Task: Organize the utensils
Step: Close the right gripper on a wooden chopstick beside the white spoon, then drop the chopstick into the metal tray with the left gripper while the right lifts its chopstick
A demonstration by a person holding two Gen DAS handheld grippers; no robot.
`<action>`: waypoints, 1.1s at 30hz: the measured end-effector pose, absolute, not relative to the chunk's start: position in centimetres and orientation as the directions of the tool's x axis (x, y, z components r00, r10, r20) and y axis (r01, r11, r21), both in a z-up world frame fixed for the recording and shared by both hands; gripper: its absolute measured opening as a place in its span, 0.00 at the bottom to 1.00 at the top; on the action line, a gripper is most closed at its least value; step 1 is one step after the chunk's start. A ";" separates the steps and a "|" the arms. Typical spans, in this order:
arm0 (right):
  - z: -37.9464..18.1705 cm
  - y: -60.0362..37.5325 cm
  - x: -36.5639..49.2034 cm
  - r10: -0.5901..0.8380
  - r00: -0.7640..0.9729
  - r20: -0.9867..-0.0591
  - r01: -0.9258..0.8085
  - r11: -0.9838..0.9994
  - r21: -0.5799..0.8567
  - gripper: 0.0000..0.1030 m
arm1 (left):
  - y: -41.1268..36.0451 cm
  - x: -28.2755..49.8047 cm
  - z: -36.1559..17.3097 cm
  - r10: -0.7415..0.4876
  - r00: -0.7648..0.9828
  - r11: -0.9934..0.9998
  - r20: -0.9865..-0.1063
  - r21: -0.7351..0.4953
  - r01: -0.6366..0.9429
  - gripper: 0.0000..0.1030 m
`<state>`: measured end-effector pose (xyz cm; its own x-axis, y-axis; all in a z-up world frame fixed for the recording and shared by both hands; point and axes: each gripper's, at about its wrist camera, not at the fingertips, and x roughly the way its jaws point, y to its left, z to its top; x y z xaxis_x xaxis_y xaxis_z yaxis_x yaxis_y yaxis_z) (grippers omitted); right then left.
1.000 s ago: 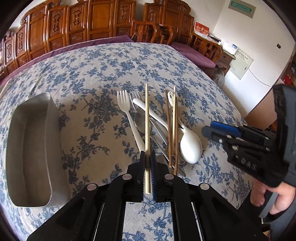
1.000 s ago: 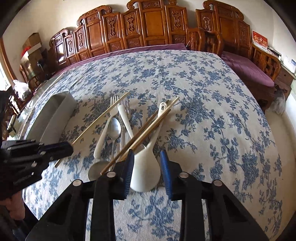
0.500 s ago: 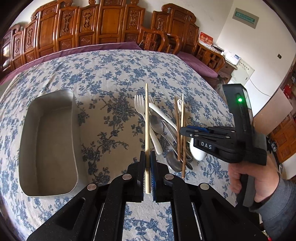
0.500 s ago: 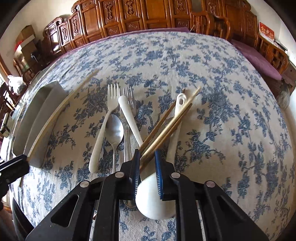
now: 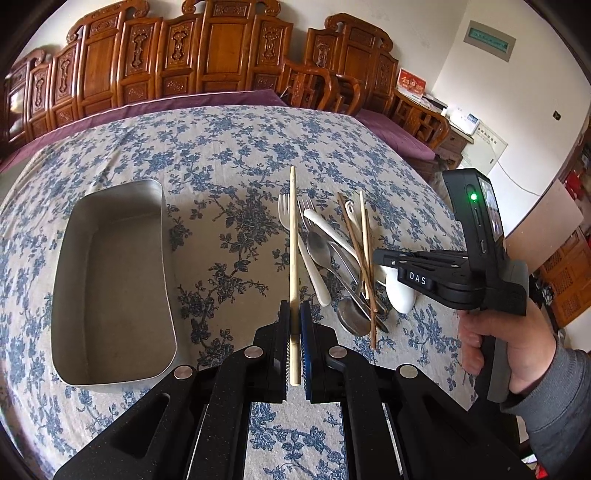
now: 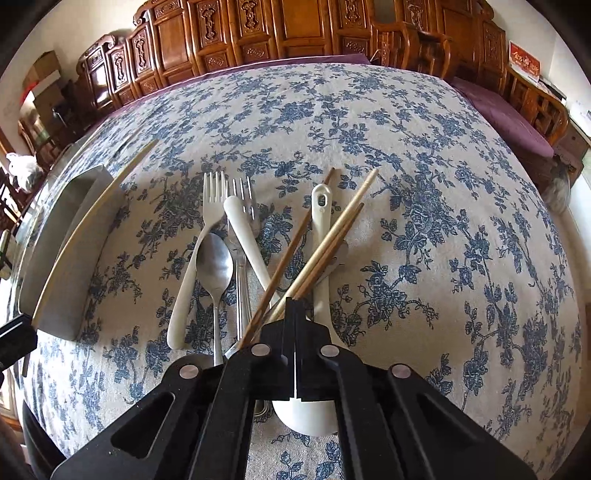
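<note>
In the left wrist view, the left gripper is filling the lower middle of the frame, its jaws clenching on 1 pale chopstick that is running straight up the picture, its tip reaching toward the centre. Left of it, the metal tray is sitting on the blue floral tablecloth, nothing showing inside it. Right of the held chopstick, the utensil pile is lying on the cloth: a white plastic fork, a steel spoon and a white ladle. At the right edge a hand is gripping the handle of the right gripper, whose tips are sitting down in the pile among the loose chopsticks.

In the right wrist view, the right gripper is occupying the bottom centre; its jaws have just been closing and are now standing pressed together, and 2 pale chopsticks are fanning up and right from their tips; whether they are pinched there I cannot tell. A darker chopstick is crossing to the left, over the white ladle. Further left are lying the steel spoon, the white plastic fork and a steel fork. The tray is sitting at the left edge with the left gripper's chopstick slanting over it. Carved wooden chairs are lining the top of the frame
</note>
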<state>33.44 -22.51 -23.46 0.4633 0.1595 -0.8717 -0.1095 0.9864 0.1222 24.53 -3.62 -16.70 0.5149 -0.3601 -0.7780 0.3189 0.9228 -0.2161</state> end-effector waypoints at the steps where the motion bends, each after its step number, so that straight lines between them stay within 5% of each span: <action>1: -23.6 -22.6 33.6 0.164 0.454 -0.876 -0.104 0.986 0.131 0.00 | -3.6 24.5 -16.6 -0.361 0.515 0.923 -0.777 -0.217 0.319 0.04; 8: -23.6 -22.9 34.3 0.198 0.460 -0.866 -0.075 0.980 0.185 0.03 | -3.4 24.2 -16.5 -0.356 0.520 0.925 -0.777 -0.211 0.317 0.04; 12: -23.3 -22.9 34.4 0.203 0.472 -0.858 -0.074 0.979 0.191 0.18 | -3.1 24.3 -16.5 -0.351 0.521 0.927 -0.778 -0.211 0.311 0.04; 25: -23.7 -23.0 34.9 0.130 0.455 -0.881 -0.039 0.991 0.126 0.18 | -2.8 24.2 -16.6 -0.352 0.523 0.927 -0.776 -0.213 0.307 0.04; 33: -23.9 -23.1 35.2 0.124 0.463 -0.878 0.004 0.990 0.142 0.06 | -2.4 24.0 -16.4 -0.349 0.531 0.929 -0.772 -0.214 0.301 0.04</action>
<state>35.24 -23.14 -23.89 0.4626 0.1245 -0.8778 0.0038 0.9898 0.1424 23.96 -2.39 -16.39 0.5315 -0.3495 -0.7716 0.3006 0.9295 -0.2139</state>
